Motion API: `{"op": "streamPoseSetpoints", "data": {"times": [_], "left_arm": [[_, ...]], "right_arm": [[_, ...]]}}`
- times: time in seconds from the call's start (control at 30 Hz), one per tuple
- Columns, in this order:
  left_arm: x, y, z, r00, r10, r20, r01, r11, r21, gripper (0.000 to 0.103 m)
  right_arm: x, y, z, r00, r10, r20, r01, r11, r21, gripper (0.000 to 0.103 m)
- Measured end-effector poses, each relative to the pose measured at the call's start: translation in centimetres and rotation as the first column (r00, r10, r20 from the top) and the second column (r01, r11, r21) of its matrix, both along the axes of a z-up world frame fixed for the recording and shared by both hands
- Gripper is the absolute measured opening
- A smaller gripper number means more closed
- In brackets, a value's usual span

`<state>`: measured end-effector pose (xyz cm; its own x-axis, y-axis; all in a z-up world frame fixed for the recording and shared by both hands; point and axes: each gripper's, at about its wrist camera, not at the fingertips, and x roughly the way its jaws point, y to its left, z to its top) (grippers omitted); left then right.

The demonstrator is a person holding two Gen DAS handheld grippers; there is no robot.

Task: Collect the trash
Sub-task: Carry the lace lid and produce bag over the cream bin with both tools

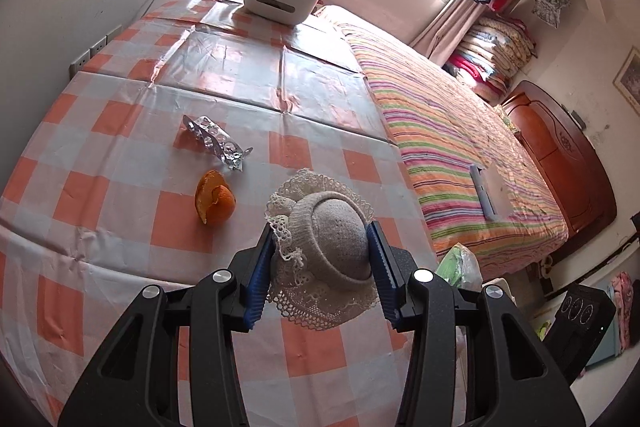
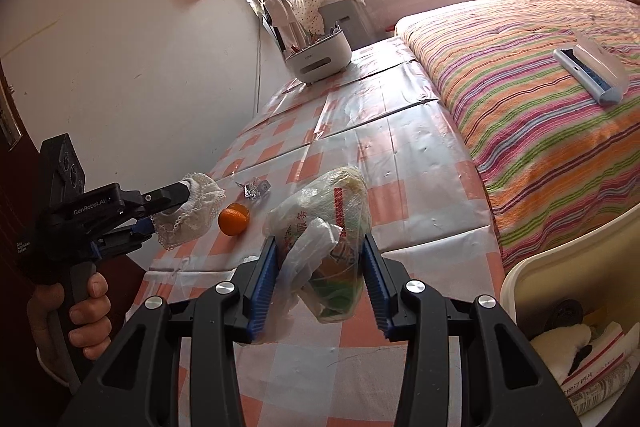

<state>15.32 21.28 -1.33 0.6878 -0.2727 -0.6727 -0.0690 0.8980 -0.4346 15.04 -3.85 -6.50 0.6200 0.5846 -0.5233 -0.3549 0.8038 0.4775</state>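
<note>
The left tool (image 1: 322, 259) pinches a soft, light lace-trimmed knit bundle (image 1: 328, 247) by its rounded middle, above the near worktop (image 1: 120, 247). The right tool (image 2: 320, 279) pinches a crinkly plastic bag (image 2: 324, 247), probably slippery, bearing red printing too small to read. "GenRobot.AI" marks the left tool.

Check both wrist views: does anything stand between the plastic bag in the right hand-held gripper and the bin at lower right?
Nothing visible does. The plastic bag sits clamped in the right hand-held gripper; only bare tablecloth lies between it and the cream bin beside the table, whose open top already holds papers.
</note>
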Motion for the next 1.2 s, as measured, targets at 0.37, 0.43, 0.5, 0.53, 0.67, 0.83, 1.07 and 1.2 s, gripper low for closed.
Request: {"op": "streamPoseSetpoints", "data": {"times": [0.37, 0.43, 0.5, 0.53, 0.67, 0.83, 1.07, 1.2], "left_arm": [[-0.2, -6.7, 0.6, 0.991, -0.133, 0.010, 0.133, 0.991, 0.028, 0.044], [-0.2, -7.9, 0.6, 0.988, -0.157, 0.011, 0.157, 0.987, 0.032, 0.044], [-0.2, -9.0, 0.7, 0.984, -0.177, 0.011, 0.176, 0.984, 0.035, 0.044], [-0.2, -9.6, 0.7, 0.982, -0.187, 0.012, 0.187, 0.982, 0.035, 0.044], [-0.3, -11.6, 0.8, 0.975, -0.222, 0.017, 0.222, 0.974, 0.042, 0.044], [-0.4, -14.1, 0.9, 0.964, -0.266, 0.019, 0.265, 0.963, 0.054, 0.044], [-0.6, -16.8, 0.7, 0.950, -0.312, 0.014, 0.311, 0.948, 0.069, 0.044], [-0.7, -18.1, 0.8, 0.943, -0.332, 0.009, 0.331, 0.941, 0.078, 0.044]], "right_arm": [[-1.2, -4.8, 0.1, 0.993, -0.115, 0.026, 0.116, 0.993, -0.018, 0.040], [-1.3, -5.7, 0.0, 0.991, -0.133, 0.024, 0.134, 0.991, -0.013, 0.040], [-1.5, -6.6, -0.1, 0.988, -0.151, 0.025, 0.151, 0.988, -0.010, 0.040], [-1.6, -6.9, -0.1, 0.987, -0.158, 0.026, 0.158, 0.987, -0.011, 0.040], [-1.8, -8.5, -0.2, 0.982, -0.189, 0.026, 0.189, 0.982, -0.005, 0.040], [-2.4, -10.3, 0.1, 0.971, -0.234, 0.038, 0.235, 0.972, -0.012, 0.040], [-3.1, -13.3, 0.1, 0.943, -0.331, 0.046, 0.333, 0.941, -0.055, 0.040], [-3.6, -14.4, 0.3, 0.921, -0.384, 0.071, 0.389, 0.915, -0.103, 0.040]]}}
